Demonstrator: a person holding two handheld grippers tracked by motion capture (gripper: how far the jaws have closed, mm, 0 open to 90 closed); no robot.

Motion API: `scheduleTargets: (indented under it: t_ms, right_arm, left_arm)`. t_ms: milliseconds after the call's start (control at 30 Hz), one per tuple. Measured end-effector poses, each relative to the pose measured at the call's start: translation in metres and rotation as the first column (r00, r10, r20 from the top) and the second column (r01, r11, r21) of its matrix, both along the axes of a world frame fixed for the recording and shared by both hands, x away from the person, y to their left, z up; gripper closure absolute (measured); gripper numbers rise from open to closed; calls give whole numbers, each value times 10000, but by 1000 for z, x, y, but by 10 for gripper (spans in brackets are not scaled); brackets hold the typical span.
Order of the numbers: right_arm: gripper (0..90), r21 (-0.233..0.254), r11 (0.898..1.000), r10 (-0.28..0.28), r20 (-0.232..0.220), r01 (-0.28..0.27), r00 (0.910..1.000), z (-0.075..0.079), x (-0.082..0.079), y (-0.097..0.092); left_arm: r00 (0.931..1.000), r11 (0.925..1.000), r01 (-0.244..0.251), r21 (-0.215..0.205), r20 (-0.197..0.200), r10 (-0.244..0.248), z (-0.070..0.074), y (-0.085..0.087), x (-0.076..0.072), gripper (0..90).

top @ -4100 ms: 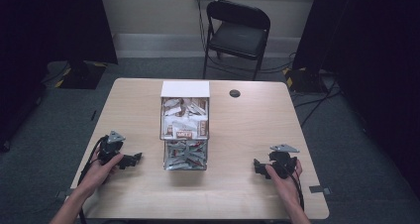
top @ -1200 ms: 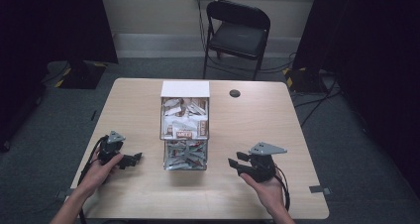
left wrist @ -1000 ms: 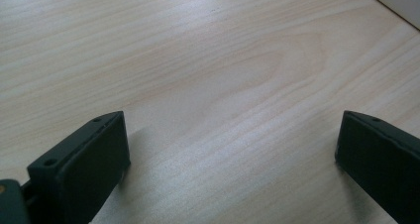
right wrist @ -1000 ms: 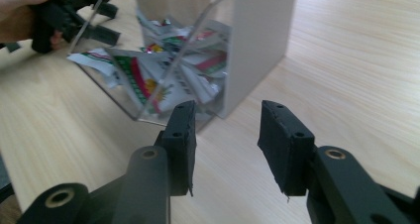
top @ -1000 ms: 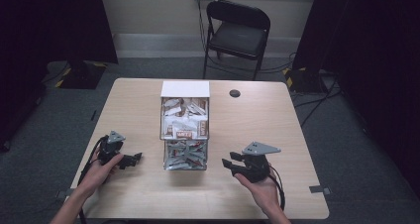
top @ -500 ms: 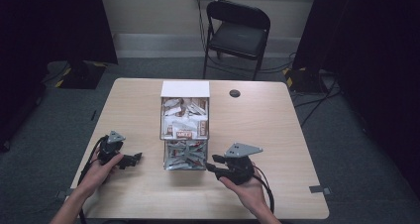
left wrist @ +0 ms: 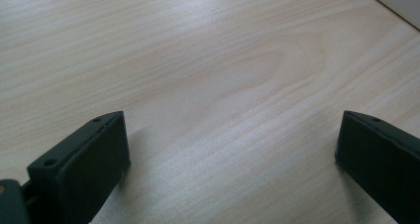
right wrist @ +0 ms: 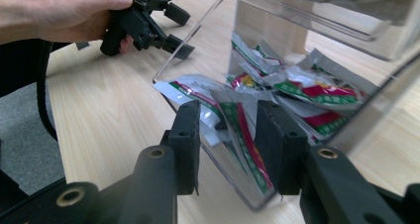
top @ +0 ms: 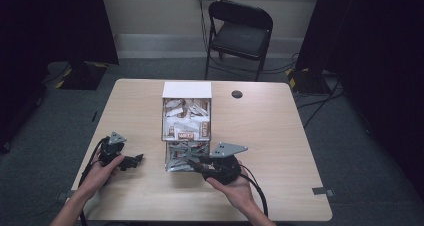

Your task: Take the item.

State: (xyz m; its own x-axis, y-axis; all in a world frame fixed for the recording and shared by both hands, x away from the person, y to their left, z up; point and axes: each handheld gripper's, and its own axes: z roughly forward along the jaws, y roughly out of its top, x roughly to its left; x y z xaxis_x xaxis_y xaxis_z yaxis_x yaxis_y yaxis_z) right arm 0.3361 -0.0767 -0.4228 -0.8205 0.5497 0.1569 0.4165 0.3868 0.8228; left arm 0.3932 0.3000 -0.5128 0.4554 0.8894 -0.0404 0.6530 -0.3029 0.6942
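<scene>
Right gripper [right wrist: 228, 120] at the open bottom tray of the clear dispenser [top: 186, 131] mid-table, jaws just closing around a red-green sachet [right wrist: 242, 135], pads not pressing it yet. Left gripper [top: 131, 161] released, jaws wide, resting on the table [top: 280, 136] well left of the dispenser.

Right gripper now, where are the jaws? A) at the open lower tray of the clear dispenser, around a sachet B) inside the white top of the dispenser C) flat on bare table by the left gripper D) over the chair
A: in the right gripper view the right gripper has its jaws either side of a red-green sachet at the lower tray of the dispenser; pad contact can't be told.
</scene>
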Motion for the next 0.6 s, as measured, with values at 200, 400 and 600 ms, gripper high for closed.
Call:
scheduleTargets:
  t_ms: [200, 400, 600]
  right_arm:
    - [631, 9, 10000, 11, 25, -11, 10000, -2, 5, 7]
    - [636, -86, 9999, 53, -107, -54, 9999, -8, 8, 14]
    - [678, -174, 9998, -92, -105, 90, 9999, -12, 11, 15]
  left_arm:
    - [10000, 10000, -1, -2, 0, 1, 0, 0, 0, 0]
    - [10000, 10000, 1, 6, 14, -1, 0, 0, 0, 0]
    - [10000, 10000, 1, -1, -1, -1, 0, 0, 0, 0]
